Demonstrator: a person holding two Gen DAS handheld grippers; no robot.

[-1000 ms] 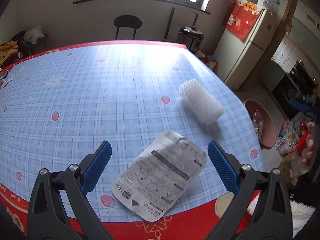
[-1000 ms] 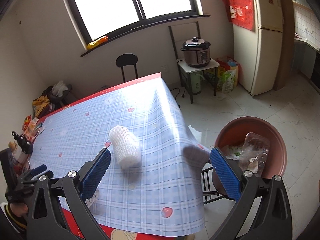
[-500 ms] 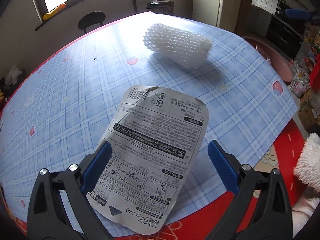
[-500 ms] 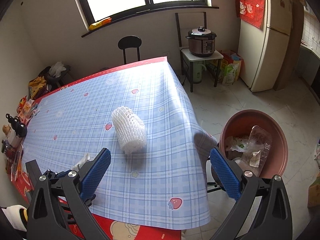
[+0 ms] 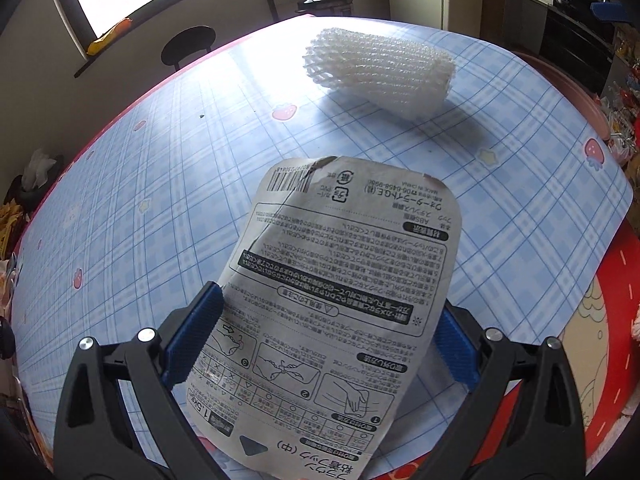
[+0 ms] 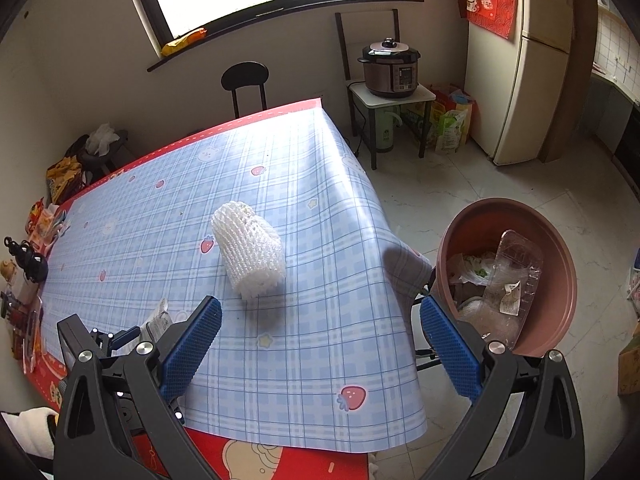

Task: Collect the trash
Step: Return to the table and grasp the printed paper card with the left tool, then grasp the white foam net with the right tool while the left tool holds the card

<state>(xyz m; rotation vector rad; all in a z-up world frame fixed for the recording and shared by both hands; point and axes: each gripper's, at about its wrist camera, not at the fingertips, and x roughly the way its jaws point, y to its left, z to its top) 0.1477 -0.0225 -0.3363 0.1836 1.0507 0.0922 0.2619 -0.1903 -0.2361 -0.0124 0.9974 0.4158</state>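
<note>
Progress, judged from the layout: partly done. The basin on the floor off the worktop's right edge already holds a clear plastic tray and crumpled wrappers; two pieces are left on the worktop. Piece one, the packet: flat printed pouch, pale grey, dense black text and pictograms, top edge torn near the barcode, slightly curled and creased, thin and likely floppy. It lies at the near edge of the worktop, between the blue pads of the left tongs. The left pad looks to meet the packet's side; the right pad is partly hidden behind the packet, so contact there cannot be confirmed. The jaws stand wide, so the left tongs read as released and straddling, not yet clenched. Piece two, the foam net: white mesh sleeve, cylindrical, open-ended, ribbed lattice surface, lying on its side near the middle of the worktop towards the right edge, well apart from the packet. Probably light and springy; it should compress under a pinch. Right tongs: released, nothing between the pads, held above the near right part of the worktop. Worktop cover is a glossy blue plaid sheet with strawberry prints over a red cloth. Remaining: packet to basin, then foam net.
</note>
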